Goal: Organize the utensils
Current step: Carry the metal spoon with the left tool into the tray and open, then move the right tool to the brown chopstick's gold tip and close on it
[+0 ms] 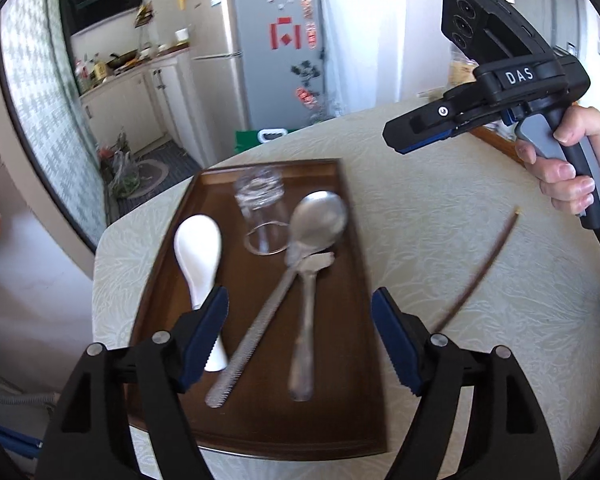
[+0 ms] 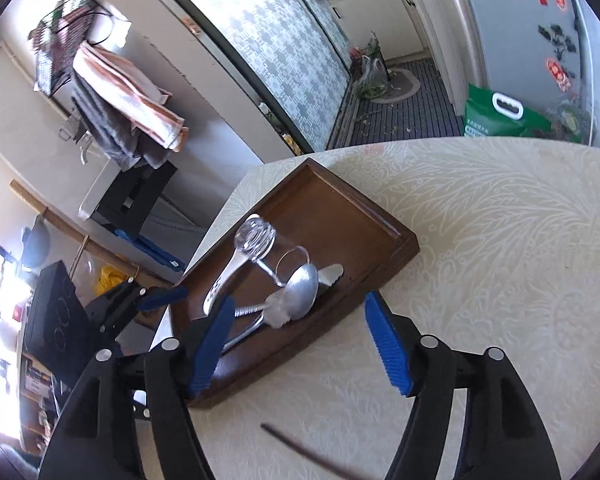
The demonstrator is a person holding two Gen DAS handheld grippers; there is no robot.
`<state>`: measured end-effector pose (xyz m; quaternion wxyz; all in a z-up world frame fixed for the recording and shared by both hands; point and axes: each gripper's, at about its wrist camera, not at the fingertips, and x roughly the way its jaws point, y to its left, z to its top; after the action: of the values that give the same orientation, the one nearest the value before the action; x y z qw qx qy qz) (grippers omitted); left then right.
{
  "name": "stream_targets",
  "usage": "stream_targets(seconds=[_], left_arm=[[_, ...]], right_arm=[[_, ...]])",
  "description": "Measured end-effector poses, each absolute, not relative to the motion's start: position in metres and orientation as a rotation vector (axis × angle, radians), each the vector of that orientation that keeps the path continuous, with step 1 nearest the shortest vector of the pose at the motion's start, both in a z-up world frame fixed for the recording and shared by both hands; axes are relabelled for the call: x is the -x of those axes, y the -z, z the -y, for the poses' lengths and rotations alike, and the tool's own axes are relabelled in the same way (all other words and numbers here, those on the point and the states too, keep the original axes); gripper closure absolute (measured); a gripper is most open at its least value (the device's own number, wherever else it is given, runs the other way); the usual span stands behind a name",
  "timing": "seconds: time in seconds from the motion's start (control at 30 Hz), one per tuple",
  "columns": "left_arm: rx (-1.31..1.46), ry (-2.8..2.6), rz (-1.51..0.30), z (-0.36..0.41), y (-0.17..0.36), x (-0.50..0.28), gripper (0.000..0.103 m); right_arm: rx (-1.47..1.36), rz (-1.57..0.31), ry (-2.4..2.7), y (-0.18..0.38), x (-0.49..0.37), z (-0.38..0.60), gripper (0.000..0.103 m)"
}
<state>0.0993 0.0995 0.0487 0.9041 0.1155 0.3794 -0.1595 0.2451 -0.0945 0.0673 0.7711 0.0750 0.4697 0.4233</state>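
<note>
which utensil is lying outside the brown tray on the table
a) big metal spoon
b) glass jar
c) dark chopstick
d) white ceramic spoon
c: the dark chopstick lies on the bare tablecloth to the right of the tray, while the white ceramic spoon, the big metal spoon and the glass jar all sit inside it.
</note>
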Motion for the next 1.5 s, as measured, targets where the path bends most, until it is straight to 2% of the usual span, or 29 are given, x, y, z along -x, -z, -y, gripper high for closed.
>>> stream_targets(seconds=[0.23, 0.4, 0.73, 0.83, 1.03, 1.17, 1.2, 1.27, 1.5], left_arm=[[-0.320, 0.476, -0.775, -0.043, -0.042, -0.075, 0.024], [-0.379, 0.570, -0.792, -0.005, -0.025, -0.068, 0.024], [-0.368, 0.625, -0.865, 0.014, -0.006, -0.078, 0.024], [-0.368, 0.634, -0.886, 0.018, -0.004, -0.081, 0.024], [-0.384, 0.664, -0.921, 0.025, 0.000, -0.086, 0.024], [-0.380, 0.657, -0.944, 0.023, 0.002, -0.093, 0.031], [-0.380, 0.650, -0.950, 0.022, 0.004, -0.095, 0.036], [-0.383, 0.647, -0.969, 0.021, 0.007, -0.098, 0.044], [-0.416, 0.654, -0.995, 0.023, 0.009, -0.103, 0.044]], right_arm=[[-0.063, -0.940, -0.827, -0.077, -0.195, 0.164, 0.026], [-0.038, -0.967, -0.748, -0.060, -0.175, 0.205, 0.025], [0.270, -0.998, -0.715, -0.031, -0.150, 0.235, 0.025], [0.323, -1.021, -0.776, -0.021, -0.147, 0.235, 0.034], [0.503, -1.038, -0.849, -0.012, -0.150, 0.223, 0.042], [0.603, -1.040, -0.882, -0.007, -0.156, 0.215, 0.049], [0.616, -1.041, -0.892, -0.006, -0.157, 0.214, 0.051], [0.651, -1.043, -0.910, -0.003, -0.158, 0.209, 0.052], [0.689, -1.066, -0.968, -0.001, -0.167, 0.202, 0.053]])
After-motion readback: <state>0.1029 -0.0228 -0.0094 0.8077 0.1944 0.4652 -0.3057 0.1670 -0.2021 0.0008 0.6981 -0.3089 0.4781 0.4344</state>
